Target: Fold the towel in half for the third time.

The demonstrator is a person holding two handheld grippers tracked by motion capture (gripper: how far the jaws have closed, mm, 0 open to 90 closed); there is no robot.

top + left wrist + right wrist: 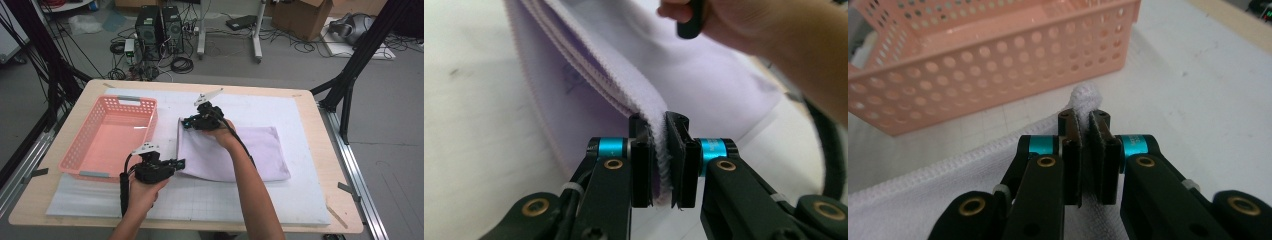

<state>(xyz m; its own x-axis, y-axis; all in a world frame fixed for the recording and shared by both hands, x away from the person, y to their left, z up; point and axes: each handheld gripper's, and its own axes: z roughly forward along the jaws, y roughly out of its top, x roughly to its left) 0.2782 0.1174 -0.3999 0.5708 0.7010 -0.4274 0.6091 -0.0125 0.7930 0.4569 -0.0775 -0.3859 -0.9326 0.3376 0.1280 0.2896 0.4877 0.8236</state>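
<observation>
Together, left gripper (181, 162) and right gripper (186, 121) each pinch one lavender towel (250, 155) beside one pink basket (80, 150).

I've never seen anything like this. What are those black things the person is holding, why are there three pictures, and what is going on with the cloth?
A person works with hand-held tongs, one pair per hand. One camera looks down from above; the other two ride on the tongs, looking along their black jaws. On the white-covered table lie a folded pale lilac towel and an empty pink basket. The left tongs are shut on the towel's near corner; the right tongs are shut on its far corner, beside the basket.
</observation>
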